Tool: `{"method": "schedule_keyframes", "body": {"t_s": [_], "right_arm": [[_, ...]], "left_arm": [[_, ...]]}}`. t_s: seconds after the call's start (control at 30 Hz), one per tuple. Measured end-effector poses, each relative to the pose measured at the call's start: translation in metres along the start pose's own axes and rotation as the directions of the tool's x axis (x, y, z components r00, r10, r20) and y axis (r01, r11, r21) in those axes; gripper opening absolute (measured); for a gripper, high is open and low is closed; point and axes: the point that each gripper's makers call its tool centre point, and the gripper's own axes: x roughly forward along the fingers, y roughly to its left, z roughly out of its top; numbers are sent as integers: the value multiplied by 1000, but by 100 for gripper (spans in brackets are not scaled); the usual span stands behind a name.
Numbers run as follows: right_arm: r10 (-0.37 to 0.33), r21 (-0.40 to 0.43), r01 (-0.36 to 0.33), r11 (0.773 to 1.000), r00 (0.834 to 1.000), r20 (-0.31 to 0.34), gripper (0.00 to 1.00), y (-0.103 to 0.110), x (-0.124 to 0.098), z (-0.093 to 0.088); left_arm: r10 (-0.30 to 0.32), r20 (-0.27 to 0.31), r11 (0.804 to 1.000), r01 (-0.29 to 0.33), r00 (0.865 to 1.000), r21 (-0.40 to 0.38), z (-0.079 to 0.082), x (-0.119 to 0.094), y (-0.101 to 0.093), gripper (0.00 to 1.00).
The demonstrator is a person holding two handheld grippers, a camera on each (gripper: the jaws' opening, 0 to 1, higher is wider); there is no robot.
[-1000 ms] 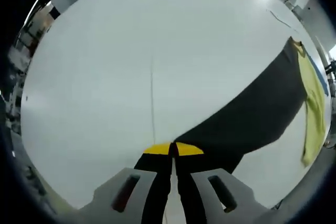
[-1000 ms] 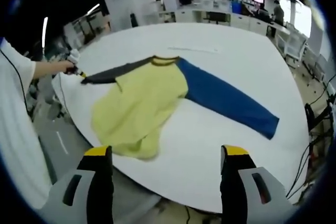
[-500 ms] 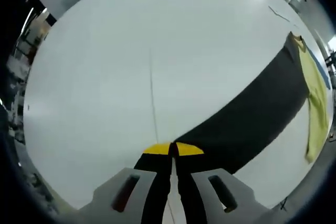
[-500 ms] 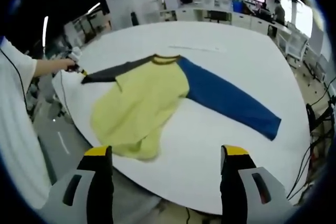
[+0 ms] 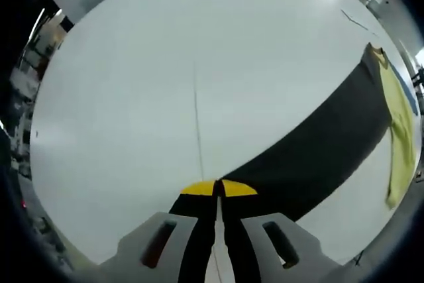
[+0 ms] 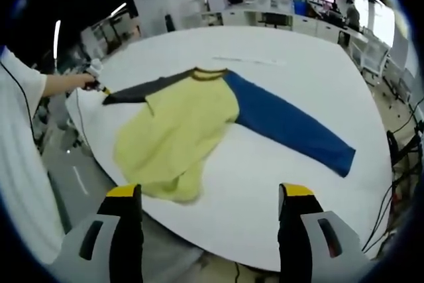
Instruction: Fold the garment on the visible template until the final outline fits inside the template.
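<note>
The garment (image 6: 199,124), a yellow-bodied shirt with one dark grey sleeve (image 5: 318,150) and one blue sleeve (image 6: 291,127), lies spread on the white table (image 6: 265,183), its yellow hem hanging over the near edge so the lowest part is hard to make out. The left gripper (image 5: 218,190) has its fingers closed on the cuff of the grey sleeve, hiding the cuff itself. The right gripper (image 6: 209,197) hovers well apart from the shirt with its fingers wide open; no template outline or writing is legible.
</note>
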Motion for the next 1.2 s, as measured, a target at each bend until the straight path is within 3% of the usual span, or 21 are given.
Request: {"method": "schedule_keyframes", "body": {"t_s": [0.3,0.4,0.77,1.2], "right_arm": [[1,-2,-1,1000,1000,6,84,-1,1,2],[2,-2,-2,1000,1000,7,84,0,1,3],[5,-10,-5,1000,1000,12,84,-1,0,6],[16,-25,-15,1000,999,31,84,2,-2,11]], "left_arm": [[-1,6,1000,1,1000,-6,0,-1,-2,0],[-2,18,999,3,1000,-44,0,-1,0,0],[30,96,996,-21,995,-86,1,-6,-4,0],[14,125,997,-4,992,-83,-1,-22,-16,10]]}}
